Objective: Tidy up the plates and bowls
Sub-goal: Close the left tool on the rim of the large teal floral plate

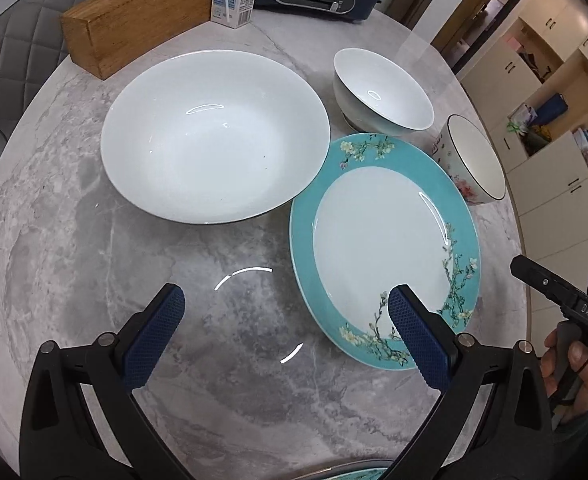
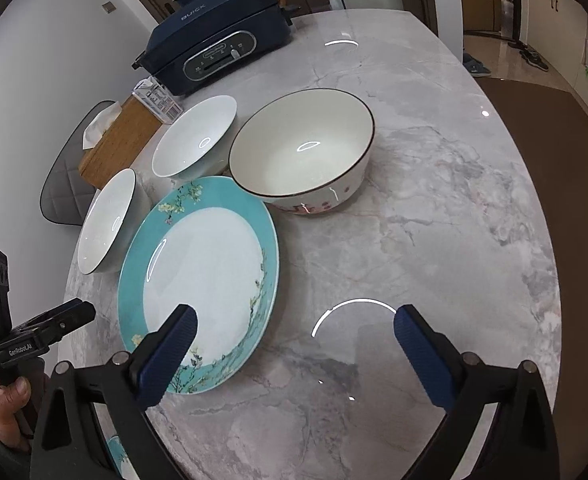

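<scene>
Judging by its glaze, the teal-rimmed plate (image 1: 385,248), lying at 4 o'clock of the large white bowl (image 1: 214,136), is stiff, slippery and breakable, so its thin rim is the place to grip; left gripper (image 1: 286,332) and right gripper (image 2: 294,356) gape wide, both empty.

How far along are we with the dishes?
Nothing looks stacked yet. The large white shallow bowl, small white bowl, dark-rimmed floral bowl and turquoise-rimmed floral plate all sit separately on the grey marble table. Left gripper and right gripper are open and empty. All sorting remains.
</scene>
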